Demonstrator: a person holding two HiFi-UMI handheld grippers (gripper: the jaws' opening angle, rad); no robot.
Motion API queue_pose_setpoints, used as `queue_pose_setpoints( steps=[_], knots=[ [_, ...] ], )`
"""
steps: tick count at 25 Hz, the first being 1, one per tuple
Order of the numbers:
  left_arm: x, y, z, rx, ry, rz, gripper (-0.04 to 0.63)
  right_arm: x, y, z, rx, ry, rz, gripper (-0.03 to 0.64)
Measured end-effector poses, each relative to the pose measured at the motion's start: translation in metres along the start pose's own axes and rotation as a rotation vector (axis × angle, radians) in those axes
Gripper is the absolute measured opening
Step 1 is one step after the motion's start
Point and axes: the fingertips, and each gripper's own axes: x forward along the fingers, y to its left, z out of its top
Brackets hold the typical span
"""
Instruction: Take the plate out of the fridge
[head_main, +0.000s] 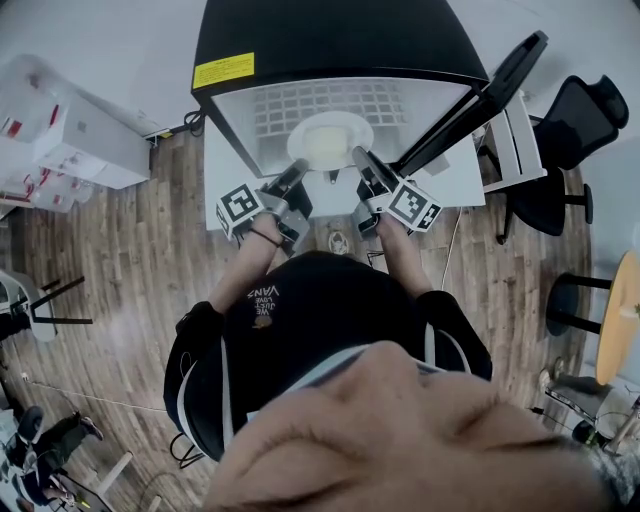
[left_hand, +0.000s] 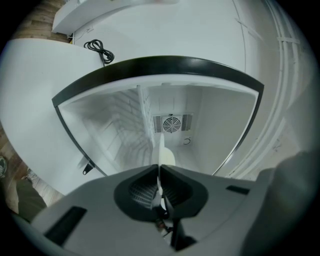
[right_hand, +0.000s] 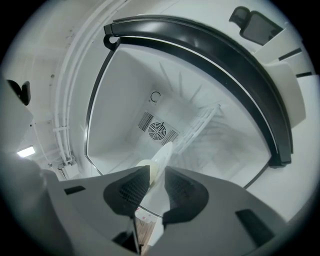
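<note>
A white plate with a pale yellow thing on it hangs at the mouth of the open fridge, over its wire shelf. My left gripper is shut on the plate's left rim and my right gripper is shut on its right rim. In the left gripper view the plate shows edge-on, pinched in the left gripper. In the right gripper view the plate stands tilted in the right gripper, its rim between the dark pads. A fan vent sits in the fridge's back wall.
The black fridge door stands open to the right. Black chairs and a round wooden table are at the right. White boxes lie at the left, and a black cable lies beside the fridge. The floor is wood.
</note>
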Motion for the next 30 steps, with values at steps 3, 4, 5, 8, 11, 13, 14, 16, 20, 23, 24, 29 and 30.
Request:
queue_pose_setpoints(
  steps=[3, 4, 5, 8, 11, 13, 14, 16, 20, 23, 24, 29, 30],
  knots=[
    [-0.004, 0.0, -0.004, 0.004, 0.017, -0.003, 0.029, -0.007, 0.002, -0.004, 0.0, -0.011, -0.01, 0.1],
    [-0.005, 0.0, -0.006, 0.004, 0.023, -0.003, 0.029, -0.01, 0.003, -0.005, 0.0, -0.015, -0.014, 0.1],
    [-0.006, 0.0, -0.007, 0.004, 0.03, -0.004, 0.029, -0.012, 0.003, -0.006, -0.001, -0.019, -0.017, 0.1],
    [-0.009, 0.001, -0.012, 0.006, 0.048, -0.007, 0.029, -0.019, 0.004, -0.009, 0.0, -0.031, -0.028, 0.1],
    [-0.012, 0.001, -0.016, 0.002, 0.065, -0.009, 0.029, -0.026, 0.005, -0.012, 0.001, -0.043, -0.039, 0.1],
    [-0.015, 0.001, -0.019, 0.001, 0.074, -0.01, 0.029, -0.03, 0.006, -0.014, 0.001, -0.051, -0.045, 0.1],
    [-0.016, 0.002, -0.02, 0.0, 0.078, -0.01, 0.029, -0.031, 0.007, -0.016, 0.001, -0.055, -0.048, 0.1],
    [-0.017, 0.003, -0.021, -0.001, 0.088, -0.012, 0.029, -0.034, 0.007, -0.018, 0.001, -0.061, -0.053, 0.1],
    [-0.021, 0.003, -0.024, -0.001, 0.101, -0.018, 0.029, -0.038, 0.008, -0.022, -0.002, -0.068, -0.06, 0.1],
    [-0.026, 0.003, -0.024, 0.006, 0.106, -0.024, 0.029, -0.04, 0.012, -0.026, -0.004, -0.073, -0.062, 0.1],
    [-0.028, 0.003, -0.024, 0.008, 0.107, -0.024, 0.029, -0.041, 0.013, -0.027, -0.003, -0.074, -0.063, 0.1],
    [-0.039, 0.002, -0.026, 0.002, 0.112, -0.035, 0.029, -0.045, 0.019, -0.037, -0.002, -0.076, -0.065, 0.1],
    [-0.041, 0.003, -0.027, 0.003, 0.113, -0.036, 0.029, -0.045, 0.02, -0.038, -0.003, -0.076, -0.065, 0.1]
  ],
)
